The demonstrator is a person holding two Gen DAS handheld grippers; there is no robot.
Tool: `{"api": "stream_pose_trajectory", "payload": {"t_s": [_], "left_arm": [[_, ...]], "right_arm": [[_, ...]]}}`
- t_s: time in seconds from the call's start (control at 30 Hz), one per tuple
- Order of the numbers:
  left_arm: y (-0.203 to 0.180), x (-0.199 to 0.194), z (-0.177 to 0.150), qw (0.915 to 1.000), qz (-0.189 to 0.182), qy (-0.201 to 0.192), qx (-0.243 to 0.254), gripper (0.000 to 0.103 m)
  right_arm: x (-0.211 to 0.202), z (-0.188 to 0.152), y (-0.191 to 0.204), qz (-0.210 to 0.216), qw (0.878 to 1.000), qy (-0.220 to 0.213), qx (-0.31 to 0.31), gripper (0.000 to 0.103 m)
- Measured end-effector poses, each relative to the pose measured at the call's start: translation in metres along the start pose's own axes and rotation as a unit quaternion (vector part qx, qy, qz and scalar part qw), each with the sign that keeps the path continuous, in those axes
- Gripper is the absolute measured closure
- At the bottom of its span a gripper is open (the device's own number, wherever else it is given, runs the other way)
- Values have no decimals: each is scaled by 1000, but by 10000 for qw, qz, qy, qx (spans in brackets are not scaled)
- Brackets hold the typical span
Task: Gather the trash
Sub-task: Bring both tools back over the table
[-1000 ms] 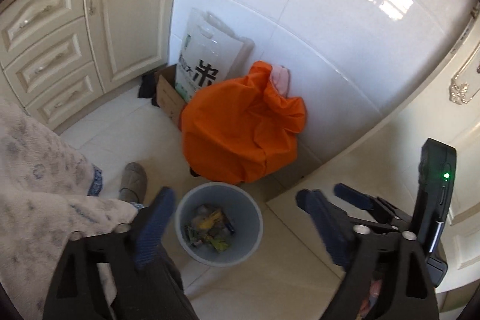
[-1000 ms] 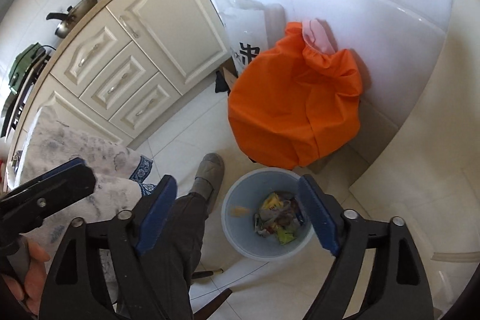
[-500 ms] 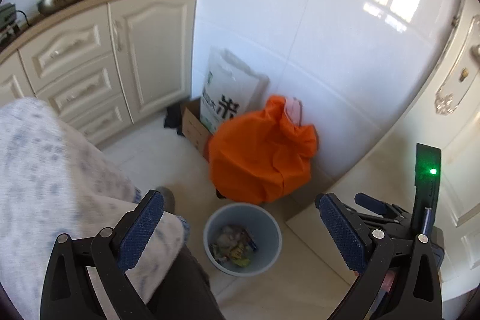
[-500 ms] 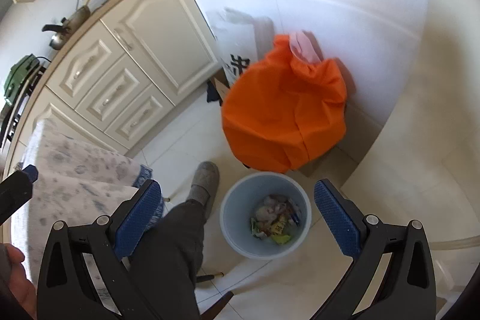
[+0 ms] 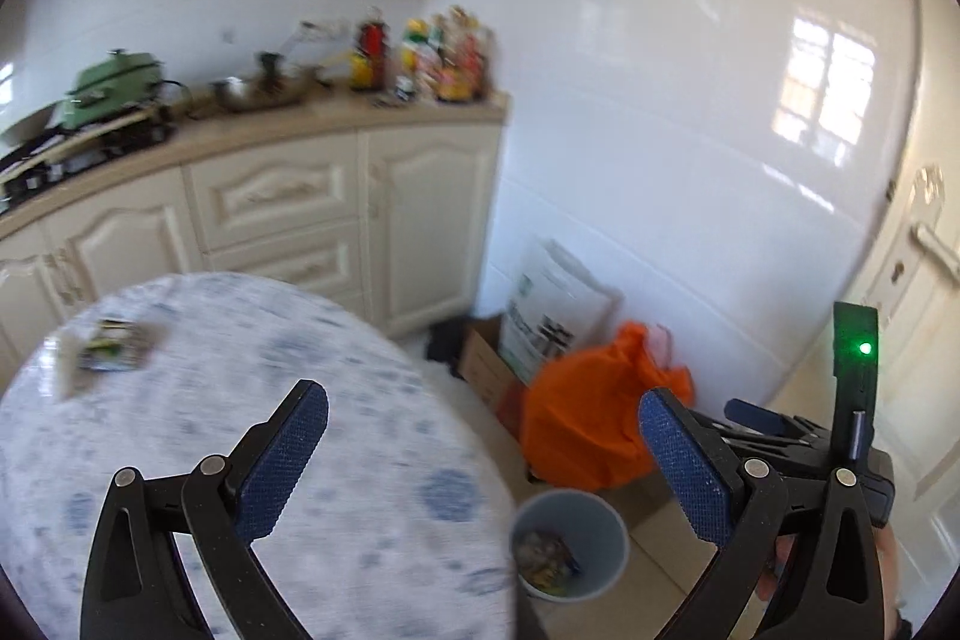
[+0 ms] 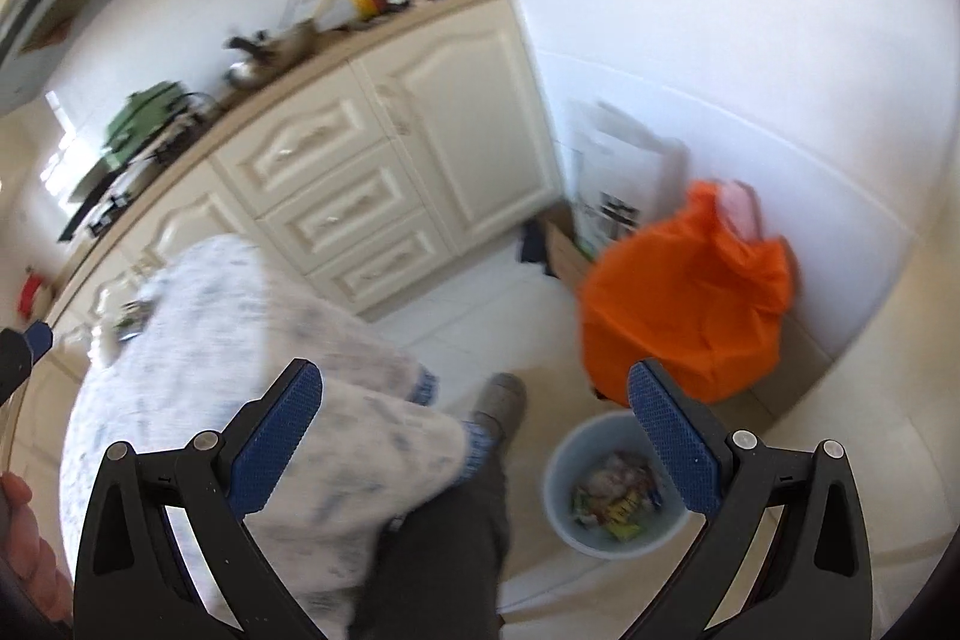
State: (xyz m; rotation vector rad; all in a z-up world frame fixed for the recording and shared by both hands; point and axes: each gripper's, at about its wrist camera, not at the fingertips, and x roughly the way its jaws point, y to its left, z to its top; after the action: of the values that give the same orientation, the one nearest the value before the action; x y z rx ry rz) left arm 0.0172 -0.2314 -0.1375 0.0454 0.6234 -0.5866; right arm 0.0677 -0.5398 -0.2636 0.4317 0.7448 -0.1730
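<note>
Both cameras have lifted and tilted up since a second ago; the round desk (image 5: 252, 436) now fills the lower left. Left gripper (image 5: 480, 460) and right gripper (image 6: 474, 436): fingers just opened wide, nothing between them. Bin (image 5: 603, 532) holding trash (image 5: 546, 559) sits on the floor just past the desk edge, orange bag (image 5: 588, 418) right behind it. One wrapper (image 5: 114, 343) lies near the desk's far edge. Open floor between bin and cabinets (image 6: 420, 148).

A round table (image 5: 372, 460) under a blue-flecked white cloth bears blurred wrappers (image 5: 114, 343) at its far left, while the pale tiled floor (image 6: 456, 316) carries a grey bin (image 6: 561, 496) of trash, an orange bag (image 6: 684, 316) and a cardboard box (image 5: 483, 358).
</note>
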Motion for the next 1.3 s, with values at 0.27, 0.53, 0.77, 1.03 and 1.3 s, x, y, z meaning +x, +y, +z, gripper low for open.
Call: {"api": "stream_pose_trajectory", "payload": {"t_s": [0.27, 0.53, 0.77, 1.03, 1.3], "left_arm": [[66, -88, -32, 9959, 658, -514, -344, 1], [123, -143, -53, 9833, 1468, -805, -714, 1], [159, -170, -62, 9681, 2129, -923, -947, 1], [208, -139, -49, 9600, 2477, -671, -1123, 1], [284, -53, -22, 9636, 2438, -2, -1094, 1]], "right_arm": [[-20, 8, 100, 644, 9948, -263, -738, 0], [-34, 3, 203, 1072, 9787, -469, -1686, 0], [-24, -8, 278, 1404, 9636, -516, -2215, 0], [13, -15, 352, 1592, 9453, -325, -2827, 0], [97, -13, 395, 1397, 9385, 203, -3150, 0]]}}
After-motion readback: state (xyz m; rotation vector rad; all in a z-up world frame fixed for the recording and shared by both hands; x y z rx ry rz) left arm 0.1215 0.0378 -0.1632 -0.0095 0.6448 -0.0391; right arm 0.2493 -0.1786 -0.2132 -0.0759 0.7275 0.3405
